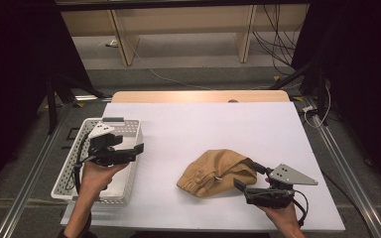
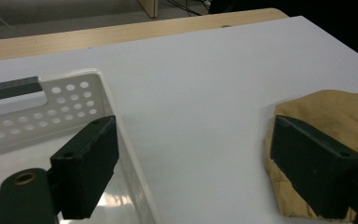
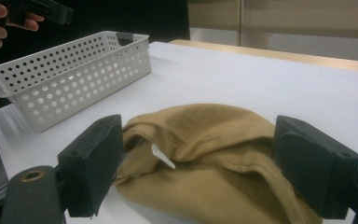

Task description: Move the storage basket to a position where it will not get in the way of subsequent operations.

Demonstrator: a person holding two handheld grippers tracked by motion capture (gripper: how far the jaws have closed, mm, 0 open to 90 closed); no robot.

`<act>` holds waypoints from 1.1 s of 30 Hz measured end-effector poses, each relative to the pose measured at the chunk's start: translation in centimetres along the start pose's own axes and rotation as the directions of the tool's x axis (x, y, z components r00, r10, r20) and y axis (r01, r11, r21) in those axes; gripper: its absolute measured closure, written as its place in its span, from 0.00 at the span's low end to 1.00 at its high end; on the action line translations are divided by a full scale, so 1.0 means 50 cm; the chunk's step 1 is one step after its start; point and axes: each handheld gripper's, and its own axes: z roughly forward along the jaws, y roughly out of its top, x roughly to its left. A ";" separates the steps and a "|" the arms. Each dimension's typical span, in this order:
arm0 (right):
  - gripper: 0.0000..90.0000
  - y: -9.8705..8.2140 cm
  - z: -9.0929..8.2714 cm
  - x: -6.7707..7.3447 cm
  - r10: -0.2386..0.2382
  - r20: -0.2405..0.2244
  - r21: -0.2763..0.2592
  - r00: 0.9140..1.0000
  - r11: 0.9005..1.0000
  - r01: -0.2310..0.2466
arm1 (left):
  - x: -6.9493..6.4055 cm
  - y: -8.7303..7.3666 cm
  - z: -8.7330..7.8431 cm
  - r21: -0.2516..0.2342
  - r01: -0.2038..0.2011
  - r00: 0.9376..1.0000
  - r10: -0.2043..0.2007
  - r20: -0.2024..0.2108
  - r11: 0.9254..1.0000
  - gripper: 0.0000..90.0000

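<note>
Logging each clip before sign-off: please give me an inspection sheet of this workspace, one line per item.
Surface: white table top, wooden edge at the far side, bare around the things.
Job's things: crumpled tan cloth garment with a small white tag, lying right of centre; white perforated plastic basket at the left edge, nothing seen inside.
Clutter: nothing seen.
Grippers: left gripper held over the basket, jaws open; right gripper at the garment, jaws open on either side of it, not closed.
Cables: a cable trails from each gripper; loose cables on the floor beyond the table.
Surroundings: wooden furniture legs behind, black curtains at both sides, metal rails along the table.
</note>
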 end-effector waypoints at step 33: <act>0.20 0.000 0.000 0.004 -0.008 0.006 0.002 1.000 1.000 0.008 | 0.143 -0.037 -0.058 0.010 0.131 0.975 -0.127 -0.183 0.991 0.18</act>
